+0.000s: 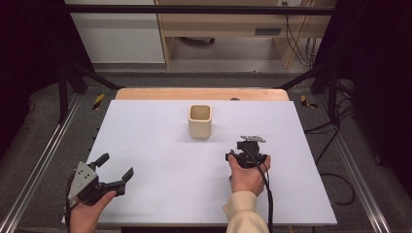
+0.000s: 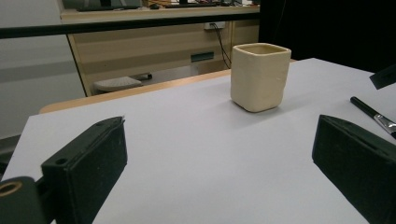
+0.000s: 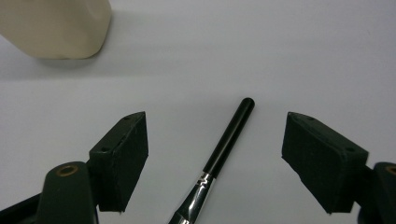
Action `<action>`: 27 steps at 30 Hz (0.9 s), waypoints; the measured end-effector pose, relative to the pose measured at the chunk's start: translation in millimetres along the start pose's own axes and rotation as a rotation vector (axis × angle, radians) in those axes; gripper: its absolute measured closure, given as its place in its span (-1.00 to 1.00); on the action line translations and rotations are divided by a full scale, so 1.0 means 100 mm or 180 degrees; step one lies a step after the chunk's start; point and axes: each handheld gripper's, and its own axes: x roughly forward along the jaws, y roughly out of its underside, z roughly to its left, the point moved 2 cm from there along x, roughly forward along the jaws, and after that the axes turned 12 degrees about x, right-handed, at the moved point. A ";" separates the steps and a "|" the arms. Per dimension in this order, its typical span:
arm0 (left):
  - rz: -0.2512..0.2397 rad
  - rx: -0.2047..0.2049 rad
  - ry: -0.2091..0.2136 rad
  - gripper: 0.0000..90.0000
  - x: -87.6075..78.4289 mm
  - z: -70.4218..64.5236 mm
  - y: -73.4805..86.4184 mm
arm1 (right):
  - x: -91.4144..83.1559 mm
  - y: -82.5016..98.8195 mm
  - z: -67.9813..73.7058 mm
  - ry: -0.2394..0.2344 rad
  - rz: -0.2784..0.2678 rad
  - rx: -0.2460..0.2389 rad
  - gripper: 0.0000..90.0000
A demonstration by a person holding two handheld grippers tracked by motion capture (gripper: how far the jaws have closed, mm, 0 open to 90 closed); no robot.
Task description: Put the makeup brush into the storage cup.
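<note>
Black brush (image 3: 224,144) near the cup (image 1: 200,121) lies between my right gripper's (image 3: 215,158) wide jaws; closing off-centre could roll it away.

No text, label, brand, number or sign can be read anywhere; the cream square ceramic cup (image 2: 259,77) bears plain walls with no mark, and the black-handled brush with the silver metal ferrule (image 3: 219,161) shows no lettering along its handle. The pale lilac table top (image 1: 160,160) is unprinted; the small dark plate on the light wooden furniture (image 2: 201,57) beyond is too small to read.
</note>
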 end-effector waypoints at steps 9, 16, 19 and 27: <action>0.0002 0.0085 -0.0005 -0.93 0.00 -0.02 -0.02 | 0.11 0.09 0.01 0.0056 0.0129 0.0052 -0.42; 0.0003 0.0113 0.0014 -0.92 0.00 -0.04 -0.03 | 0.19 0.15 0.04 0.0016 0.0177 0.0129 -0.33; 0.0007 0.0114 0.0019 -0.92 0.01 -0.04 -0.02 | 0.22 0.16 0.03 0.0017 0.0187 0.0132 -0.30; -0.0001 0.0133 0.0000 -0.91 0.00 -0.04 -0.03 | 0.26 0.19 0.01 -0.0024 0.0226 0.0186 -0.29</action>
